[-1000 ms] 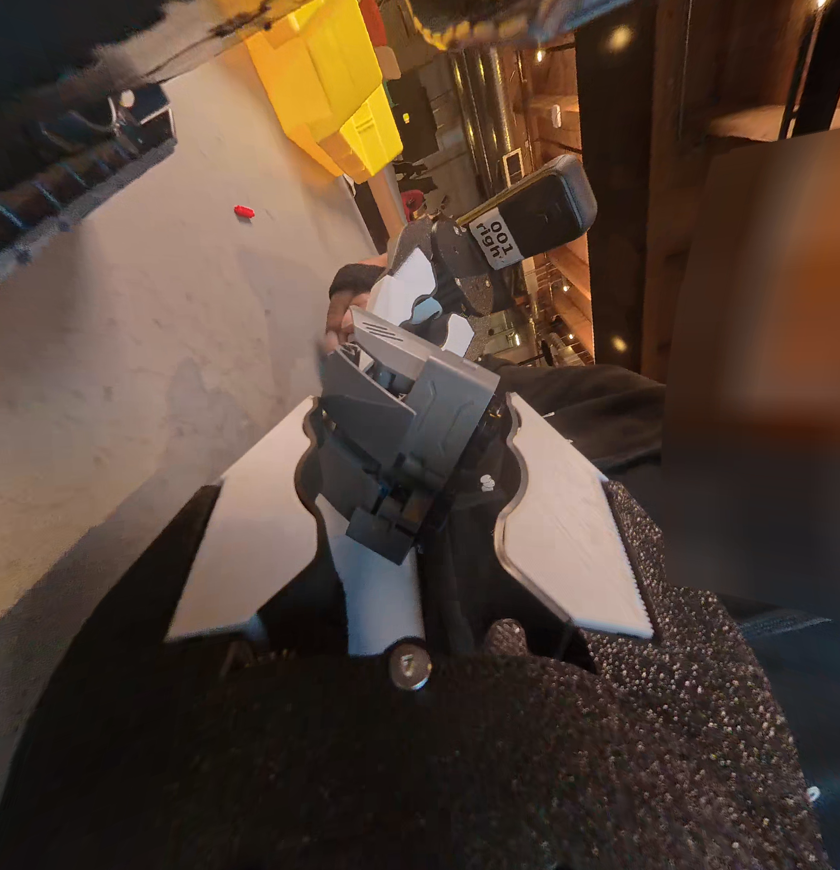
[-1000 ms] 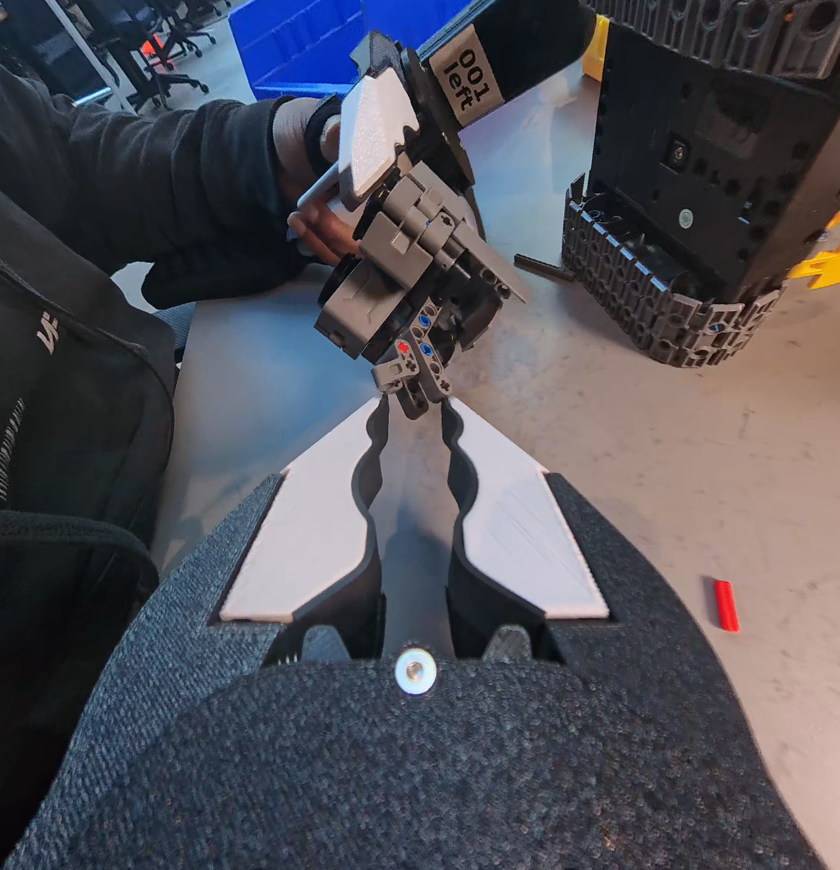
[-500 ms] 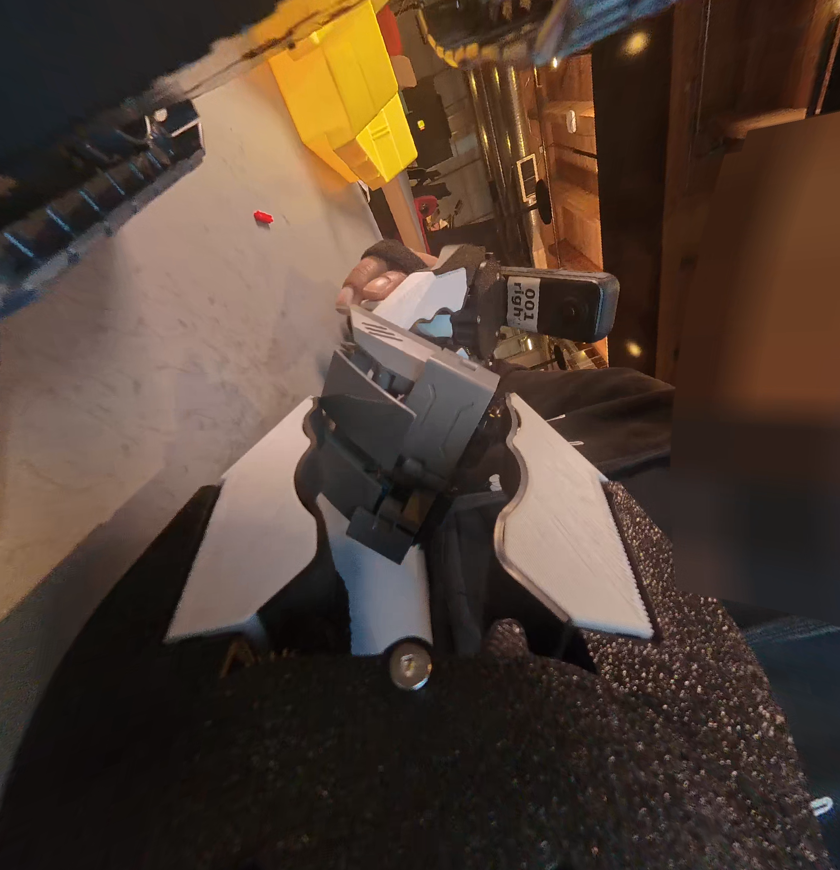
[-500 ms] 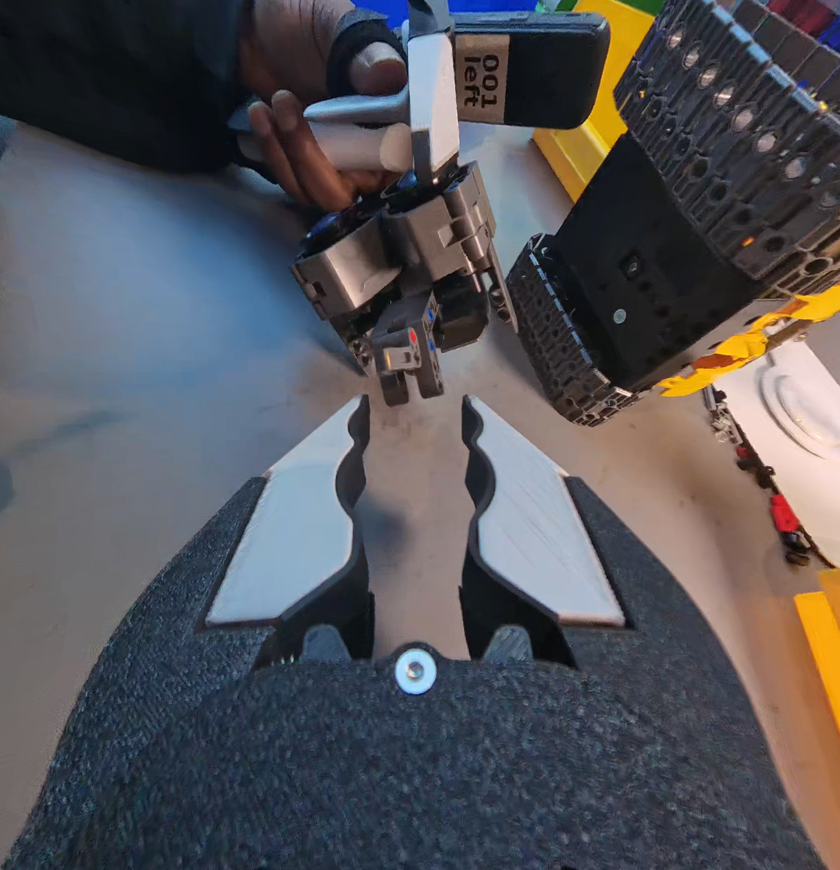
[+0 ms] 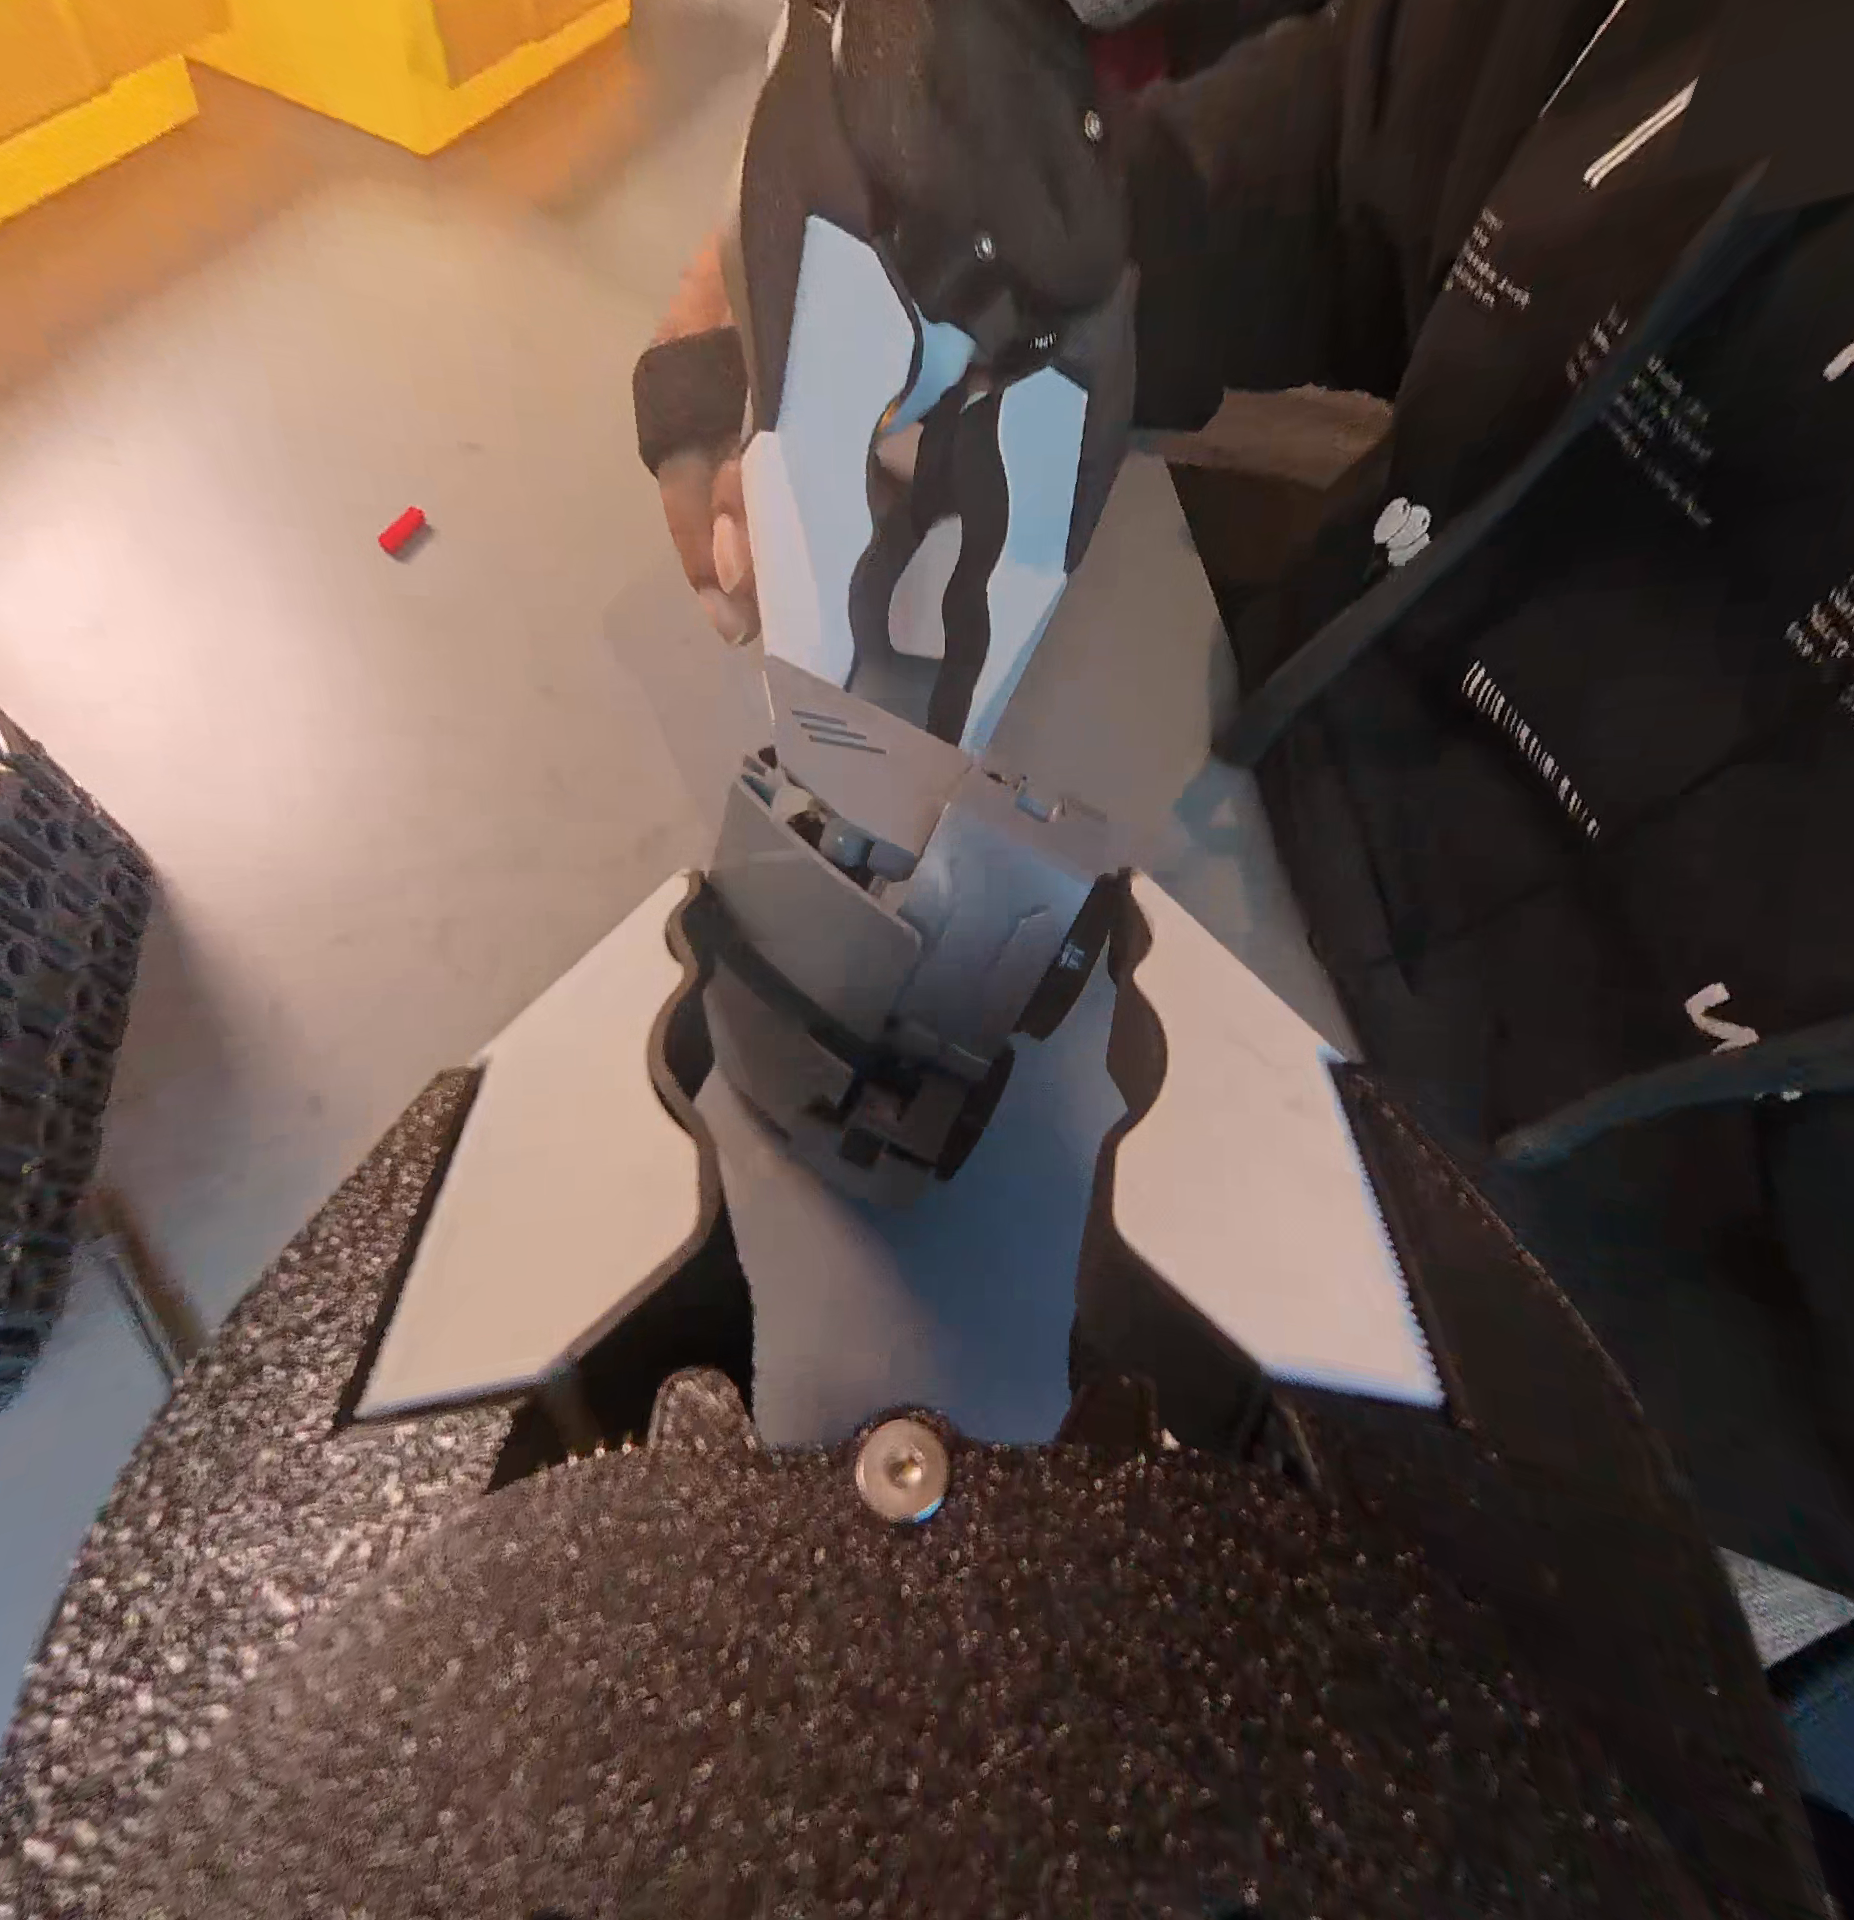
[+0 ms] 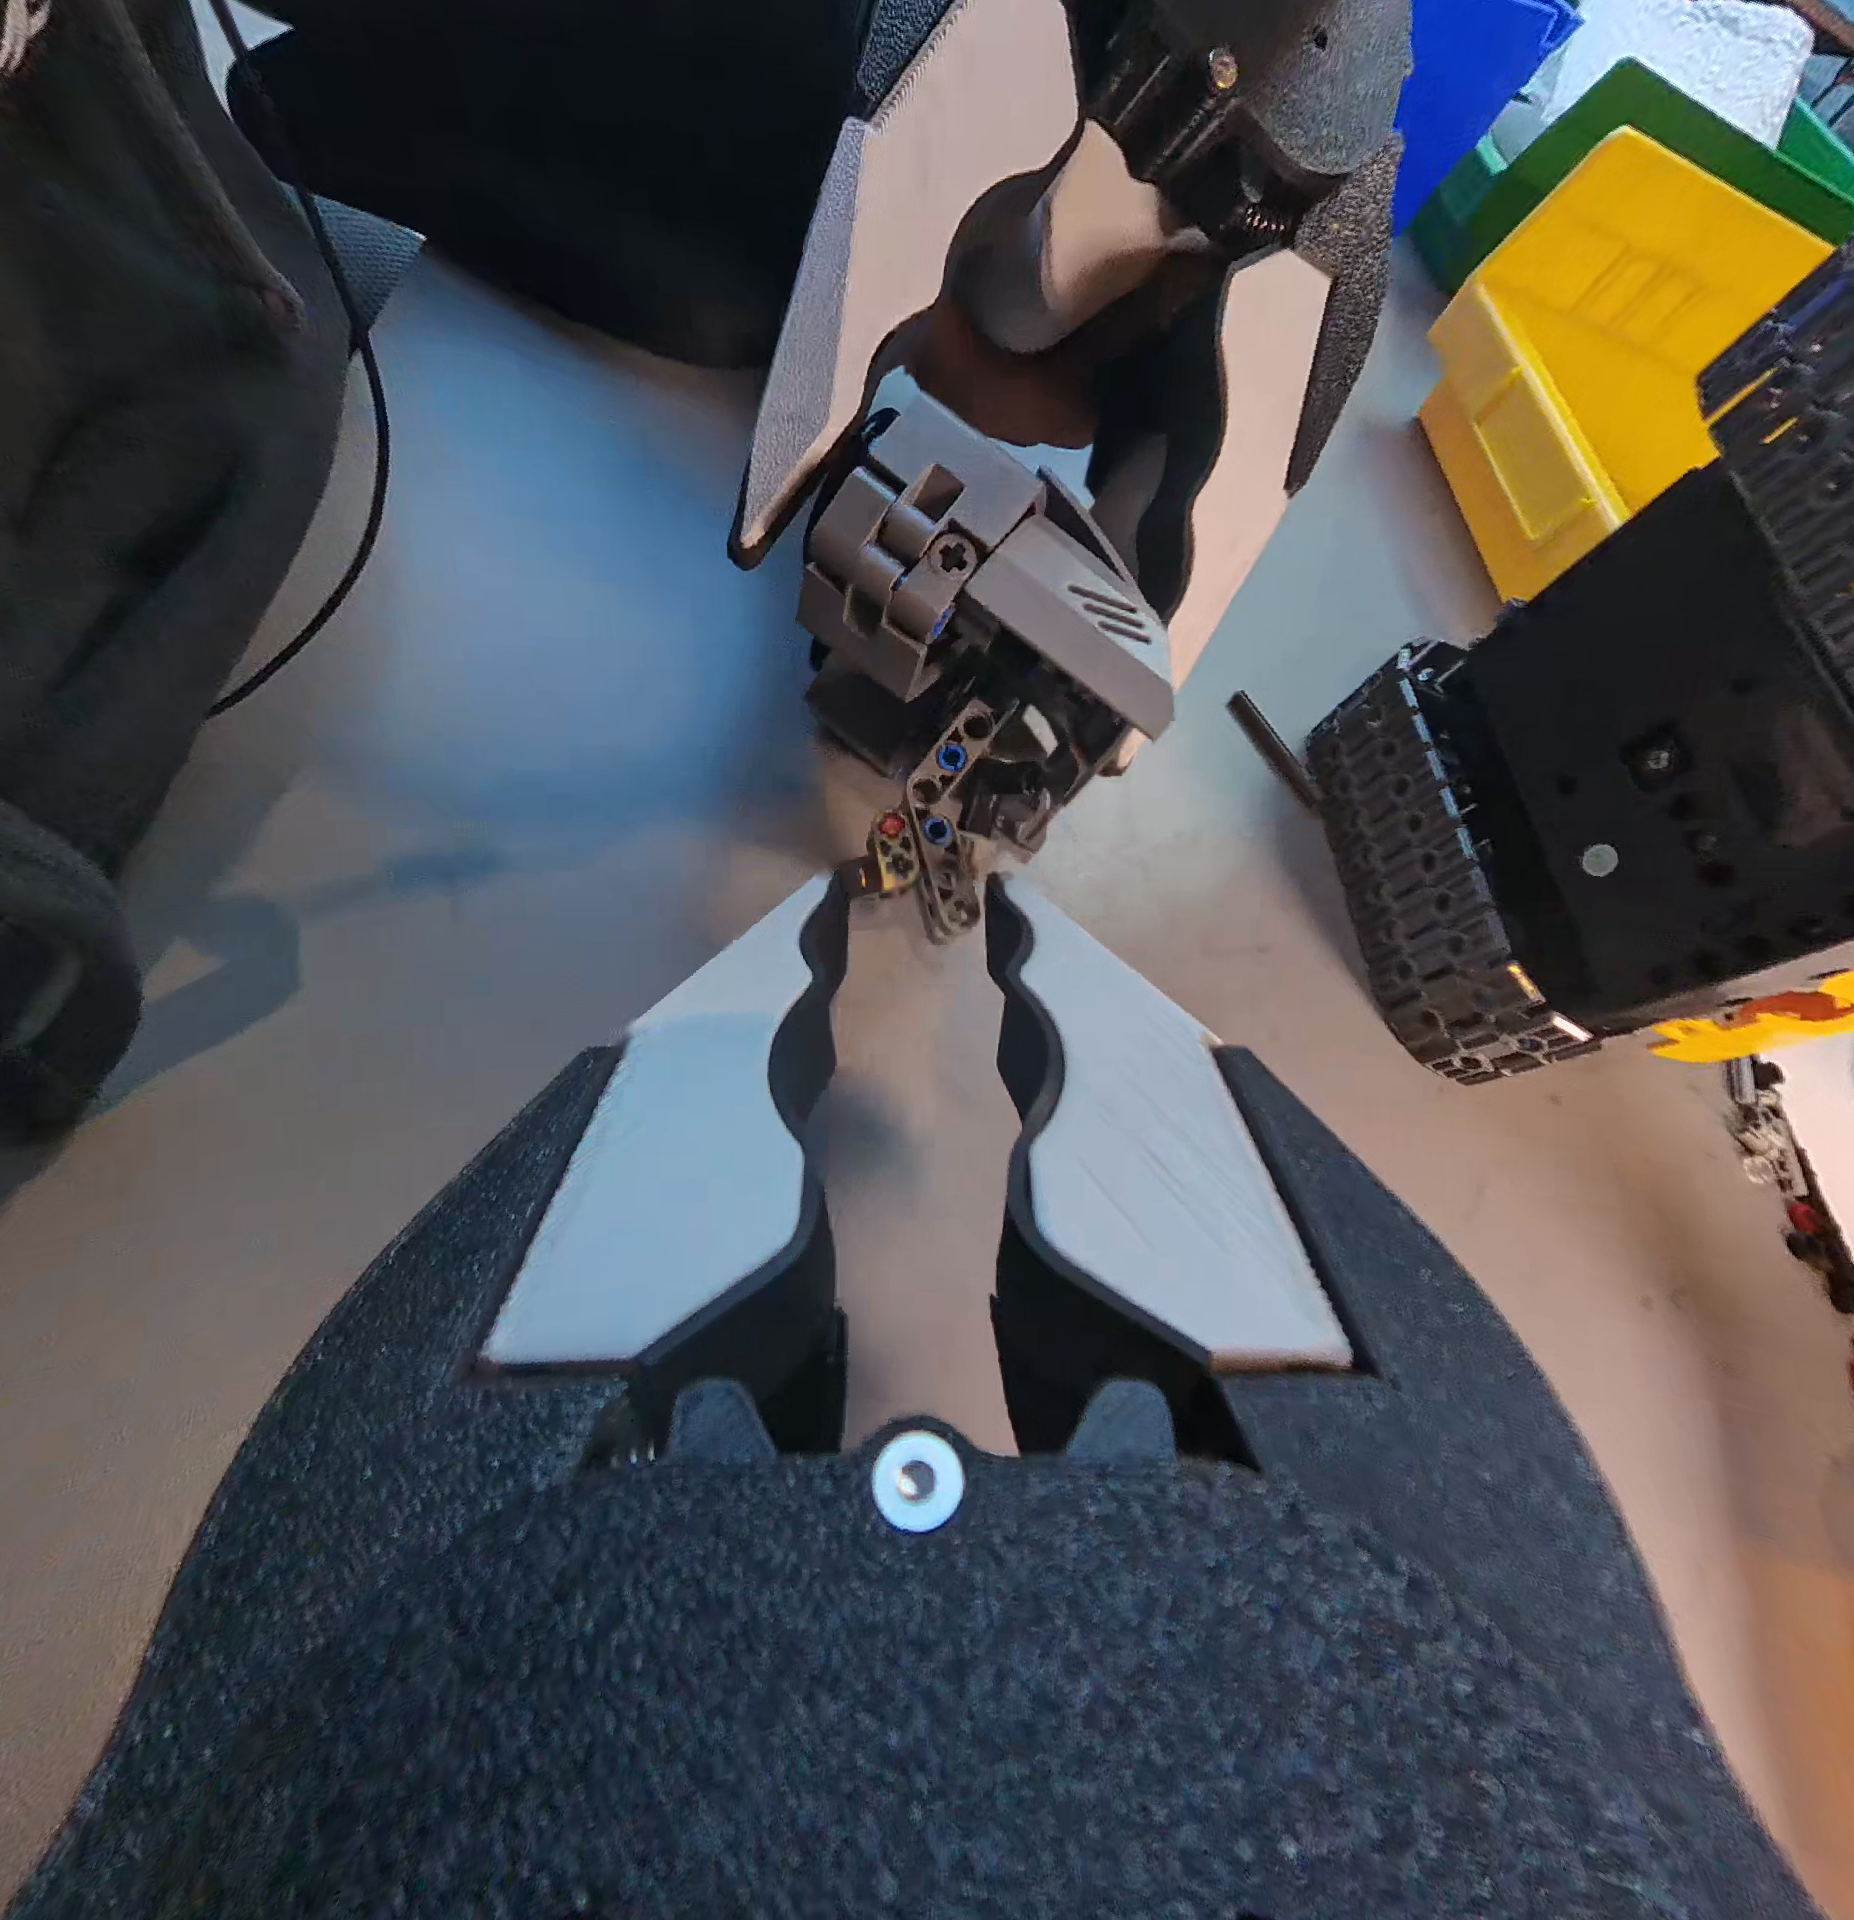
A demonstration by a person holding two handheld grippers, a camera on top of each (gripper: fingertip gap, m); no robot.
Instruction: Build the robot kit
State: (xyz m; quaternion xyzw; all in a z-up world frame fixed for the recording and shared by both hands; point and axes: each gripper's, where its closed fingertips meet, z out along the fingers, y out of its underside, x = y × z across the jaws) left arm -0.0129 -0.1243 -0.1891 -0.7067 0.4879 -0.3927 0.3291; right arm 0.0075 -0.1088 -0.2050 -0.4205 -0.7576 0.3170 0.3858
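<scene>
Clamped in my left claw (image 5: 907, 914) is a grey brick-built assembly (image 5: 881, 977), held above the pale tabletop (image 5: 310, 748). Facing it, my right claw (image 6: 910, 899) stands parted, its tips on either side of the perforated beam (image 6: 928, 831) that sticks out of the assembly's end; whether they touch it I cannot tell. Off to the right sits a black tracked model (image 6: 1588, 831) beside a yellow bin (image 6: 1588, 343). One small red piece (image 5: 401, 532) lies loose on the table.
</scene>
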